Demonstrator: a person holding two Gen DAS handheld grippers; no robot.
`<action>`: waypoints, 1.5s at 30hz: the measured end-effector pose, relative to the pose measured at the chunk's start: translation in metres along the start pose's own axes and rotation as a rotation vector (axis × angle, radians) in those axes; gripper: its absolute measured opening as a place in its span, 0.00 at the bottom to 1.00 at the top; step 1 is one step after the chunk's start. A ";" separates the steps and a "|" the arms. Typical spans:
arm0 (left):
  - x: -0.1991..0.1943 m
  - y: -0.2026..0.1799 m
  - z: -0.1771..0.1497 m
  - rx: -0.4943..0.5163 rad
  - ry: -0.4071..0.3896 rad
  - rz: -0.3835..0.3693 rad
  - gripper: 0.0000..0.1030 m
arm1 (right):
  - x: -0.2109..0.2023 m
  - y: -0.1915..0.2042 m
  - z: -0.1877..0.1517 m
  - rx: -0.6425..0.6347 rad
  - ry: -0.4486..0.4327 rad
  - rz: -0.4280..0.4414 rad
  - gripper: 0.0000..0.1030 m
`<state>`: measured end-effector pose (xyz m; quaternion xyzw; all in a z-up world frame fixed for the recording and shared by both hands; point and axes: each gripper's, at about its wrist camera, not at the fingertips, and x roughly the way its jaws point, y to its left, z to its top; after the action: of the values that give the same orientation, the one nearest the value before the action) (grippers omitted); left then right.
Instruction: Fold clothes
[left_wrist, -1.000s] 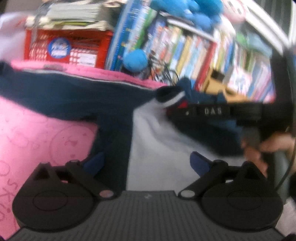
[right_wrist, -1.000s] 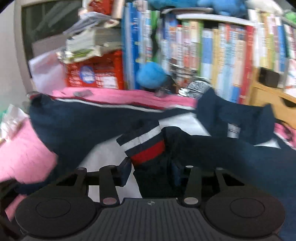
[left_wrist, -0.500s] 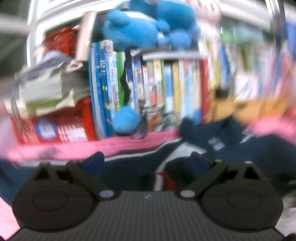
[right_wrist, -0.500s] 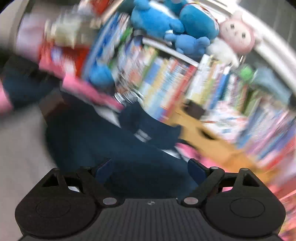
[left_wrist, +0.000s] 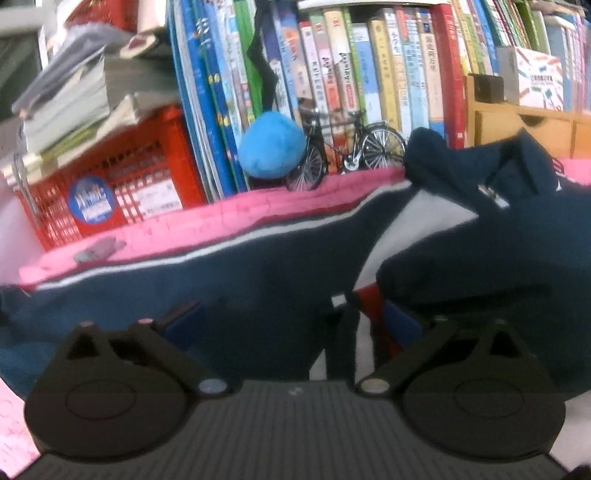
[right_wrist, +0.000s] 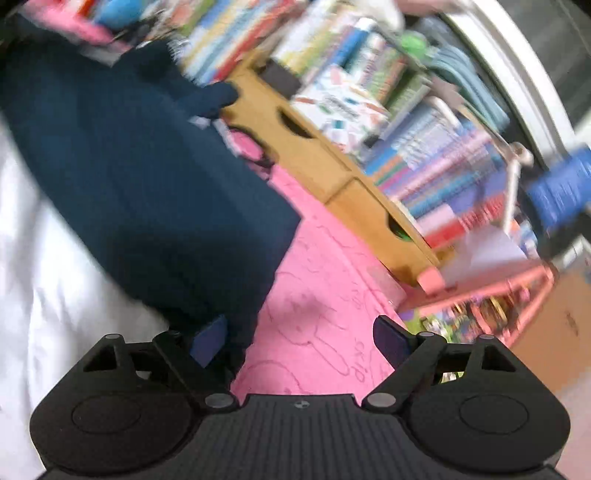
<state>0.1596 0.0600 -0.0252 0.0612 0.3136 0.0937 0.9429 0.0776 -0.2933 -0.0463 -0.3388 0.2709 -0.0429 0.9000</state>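
Only the left view shows the jacket's (left_wrist: 258, 280) striped cuff (left_wrist: 365, 301); both the left gripper (left_wrist: 291, 325) and right gripper (right_wrist: 299, 336) gape empty.

We see bare pink mat (right_wrist: 325, 295) in front of our right gripper (right_wrist: 299, 338). Books (left_wrist: 351, 74) and a red crate (left_wrist: 122, 184) block the back.

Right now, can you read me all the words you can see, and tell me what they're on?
Nothing reads clearly.
Blue round sticker on the red crate: blurred.
Book spines: Chinese characters, too small.
White box: too small.
Pink mat scribbles: blurred.
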 end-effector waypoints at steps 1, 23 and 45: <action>0.001 0.002 0.000 -0.015 0.005 -0.010 1.00 | -0.007 -0.002 0.006 0.042 -0.022 0.026 0.83; -0.005 0.233 -0.041 -0.485 0.047 0.396 0.93 | 0.005 0.131 0.119 0.351 -0.066 0.651 1.00; -0.043 0.165 0.005 -0.298 -0.351 0.178 0.03 | 0.004 0.113 0.108 0.429 -0.063 0.657 1.00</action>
<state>0.1062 0.2118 0.0323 -0.0360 0.1210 0.2095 0.9696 0.1250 -0.1448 -0.0522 -0.0393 0.3222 0.2024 0.9239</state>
